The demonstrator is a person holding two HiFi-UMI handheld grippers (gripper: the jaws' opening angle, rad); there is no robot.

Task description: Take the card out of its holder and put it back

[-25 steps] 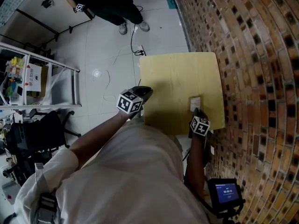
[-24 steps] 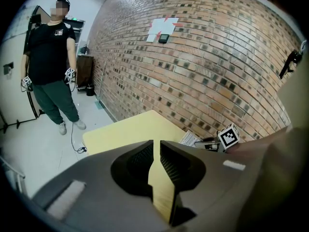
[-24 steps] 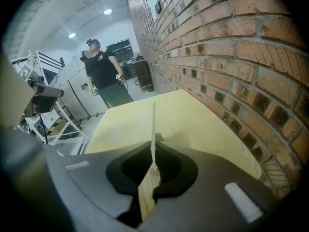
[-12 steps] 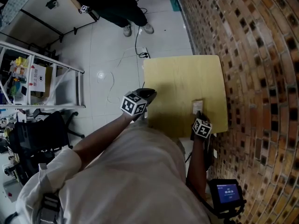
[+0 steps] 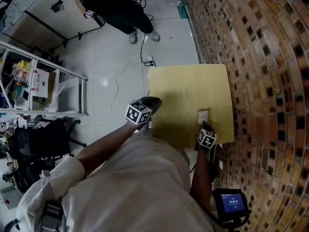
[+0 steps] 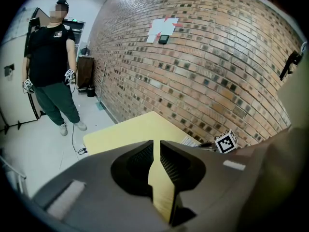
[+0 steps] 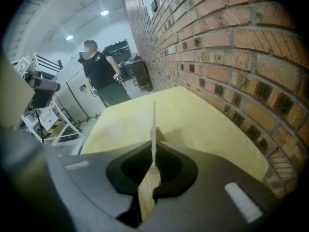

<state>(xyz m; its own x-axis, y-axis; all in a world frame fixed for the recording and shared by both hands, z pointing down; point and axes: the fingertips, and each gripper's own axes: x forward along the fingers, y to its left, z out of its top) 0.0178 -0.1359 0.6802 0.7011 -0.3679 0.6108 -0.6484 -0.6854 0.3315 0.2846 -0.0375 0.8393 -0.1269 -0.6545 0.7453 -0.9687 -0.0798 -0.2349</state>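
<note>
A white card (image 5: 202,116) stands near the front right corner of the yellow table (image 5: 183,86). My right gripper (image 5: 204,126) is shut on its near end. In the right gripper view the card (image 7: 154,124) runs edge-on and upright out of the closed jaws, with a small dark piece (image 7: 160,136) against its right side; I cannot tell whether that is the holder. My left gripper (image 5: 147,104) hovers at the table's front left edge, apart from the card, its jaws a narrow slit apart with nothing between them. From the left gripper view (image 6: 156,151) the card (image 6: 191,141) shows flat.
A brick wall (image 5: 260,81) runs close along the table's right side. Another person (image 5: 120,8) stands on the tiled floor beyond the table, with a cable (image 5: 145,52) trailing there. A white rack (image 5: 43,81) is at left, and a small screen (image 5: 231,202) sits low right.
The head view has drifted, so the table sits a little lower in frame. The right gripper keeps its hold on the card and the left stays at the table's edge.
</note>
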